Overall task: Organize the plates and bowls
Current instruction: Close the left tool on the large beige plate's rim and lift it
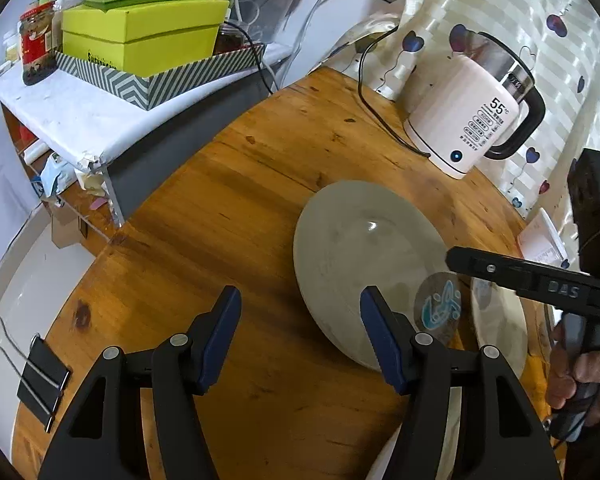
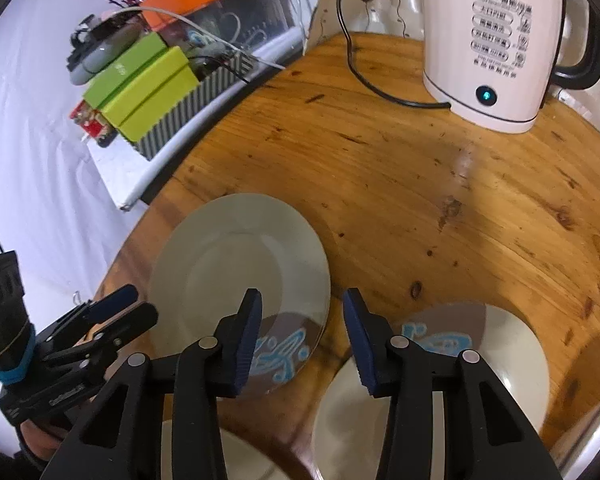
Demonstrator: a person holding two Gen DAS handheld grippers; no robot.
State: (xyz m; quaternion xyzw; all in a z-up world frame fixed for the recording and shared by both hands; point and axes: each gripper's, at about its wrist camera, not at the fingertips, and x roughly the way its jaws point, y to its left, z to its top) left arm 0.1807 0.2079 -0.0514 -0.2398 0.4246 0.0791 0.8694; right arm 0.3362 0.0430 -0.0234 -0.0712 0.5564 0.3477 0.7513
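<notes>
On the round wooden table point(image 2: 400, 184), the left gripper point(image 1: 300, 340) hangs with jaws apart and empty, just left of the plain round grey plate point(image 1: 364, 248). The right gripper point(image 2: 302, 340), also apart and holding nothing, points down over that plate's near edge point(image 2: 240, 264) and seems nearer. 1 patterned white plate point(image 2: 500, 344) lies to its right.

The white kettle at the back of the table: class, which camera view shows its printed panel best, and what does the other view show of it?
The right wrist view: the kettle stands close, its printed panel and lit button facing the camera, though its top is cropped. The left wrist view shows the whole kettle, lid and black handle included, but smaller and tilted.
</notes>
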